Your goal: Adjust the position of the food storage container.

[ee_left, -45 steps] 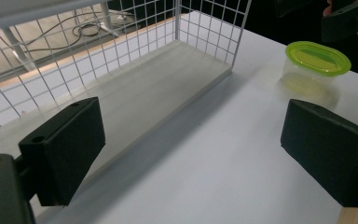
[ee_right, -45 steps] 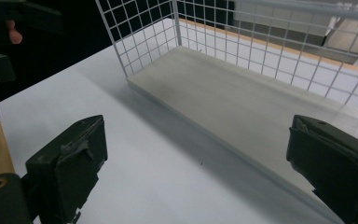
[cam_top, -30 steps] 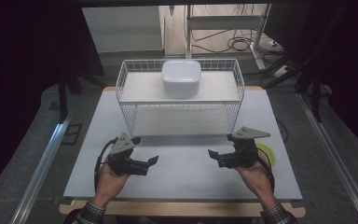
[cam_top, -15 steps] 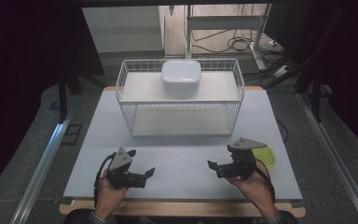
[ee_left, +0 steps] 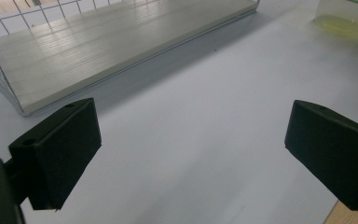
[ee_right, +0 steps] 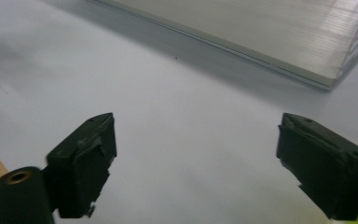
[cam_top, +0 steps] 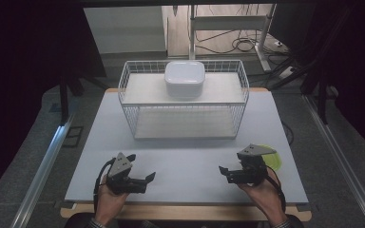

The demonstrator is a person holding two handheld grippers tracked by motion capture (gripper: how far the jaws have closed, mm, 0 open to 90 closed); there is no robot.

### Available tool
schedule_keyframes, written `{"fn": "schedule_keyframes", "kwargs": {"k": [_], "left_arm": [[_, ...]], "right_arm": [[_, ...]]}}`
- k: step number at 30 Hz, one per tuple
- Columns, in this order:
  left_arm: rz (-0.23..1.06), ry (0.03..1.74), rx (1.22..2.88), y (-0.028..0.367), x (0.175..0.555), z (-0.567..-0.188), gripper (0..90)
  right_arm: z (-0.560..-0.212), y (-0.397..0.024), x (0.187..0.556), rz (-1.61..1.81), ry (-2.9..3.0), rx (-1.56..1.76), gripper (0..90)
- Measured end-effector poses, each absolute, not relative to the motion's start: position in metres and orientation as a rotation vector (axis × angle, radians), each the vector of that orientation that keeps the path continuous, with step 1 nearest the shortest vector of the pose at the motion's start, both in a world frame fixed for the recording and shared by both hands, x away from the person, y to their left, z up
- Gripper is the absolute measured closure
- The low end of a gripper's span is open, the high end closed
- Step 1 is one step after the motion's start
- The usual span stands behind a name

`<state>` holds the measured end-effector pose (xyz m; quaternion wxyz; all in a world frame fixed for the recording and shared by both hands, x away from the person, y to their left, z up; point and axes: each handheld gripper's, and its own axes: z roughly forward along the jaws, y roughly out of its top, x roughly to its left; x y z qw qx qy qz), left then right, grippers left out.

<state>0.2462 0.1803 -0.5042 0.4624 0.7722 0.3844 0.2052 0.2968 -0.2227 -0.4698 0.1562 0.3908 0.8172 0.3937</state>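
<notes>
At the near edge of the desk (cam_top: 190,156), the left gripper (cam_top: 140,179) is held low over the surface toward the near left corner, its jaws spread wide with nothing between them; in the left gripper view only bare desk is seen between the two black pads. The right gripper (cam_top: 229,173) is held toward the near right corner, pointing inward at its partner; its jaws have just been closing a little, yet are seen well apart and empty in the right gripper view. Just beside that gripper, on its outer side near the right edge, a yellow-green dish (cam_top: 272,156) is partly seen. Farther back, a white wire basket (cam_top: 132,102) stands at the far edge, its long axis running parallel to that edge. On its upper shelf a white lidded container (cam_top: 185,79) is set near the middle.
</notes>
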Motion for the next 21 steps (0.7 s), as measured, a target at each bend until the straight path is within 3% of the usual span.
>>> {"fn": "schedule_keyframes", "kwargs": {"k": [21], "left_arm": [[0.518,0.932,1.933,0.176,0.243,-0.508,3.6]], "right_arm": [[-0.449,-0.293,0.306,1.026,2.141,1.259,66.7]]}}
